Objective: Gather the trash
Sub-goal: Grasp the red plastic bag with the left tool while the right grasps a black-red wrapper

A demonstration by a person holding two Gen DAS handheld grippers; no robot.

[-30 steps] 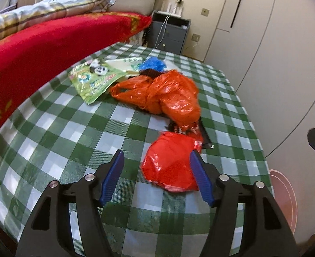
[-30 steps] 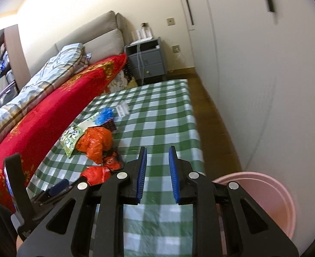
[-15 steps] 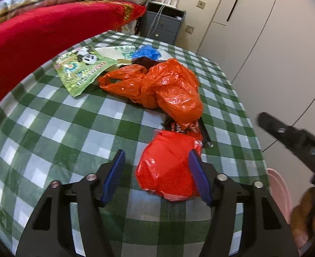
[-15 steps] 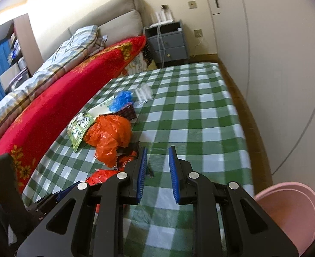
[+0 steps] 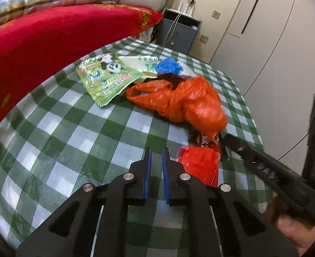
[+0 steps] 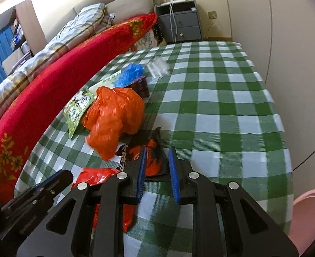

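Observation:
Trash lies on the green checked table point(image 5: 71, 132): an orange plastic bag point(image 5: 189, 102), a red plastic bag point(image 5: 200, 165), a dark snack wrapper point(image 6: 151, 160), a green panda packet point(image 5: 106, 77) and a blue wad point(image 5: 168, 65). My left gripper point(image 5: 156, 154) is nearly shut and empty, just left of the red bag. My right gripper point(image 6: 156, 152) is slightly open, with the dark snack wrapper between its fingertips; it is seen at the right of the left wrist view point(image 5: 232, 141).
A red-covered bed point(image 5: 50, 34) runs along the table's left side. A grey nightstand point(image 6: 181, 24) stands beyond the table. A pink bin point(image 6: 307, 214) sits on the floor at the table's near right corner. White cabinet doors point(image 5: 275, 32) line the right.
My left gripper has closed from wide open and shifted left off the red bag. My right gripper has swung in over the table toward the snack wrapper and opened a little.

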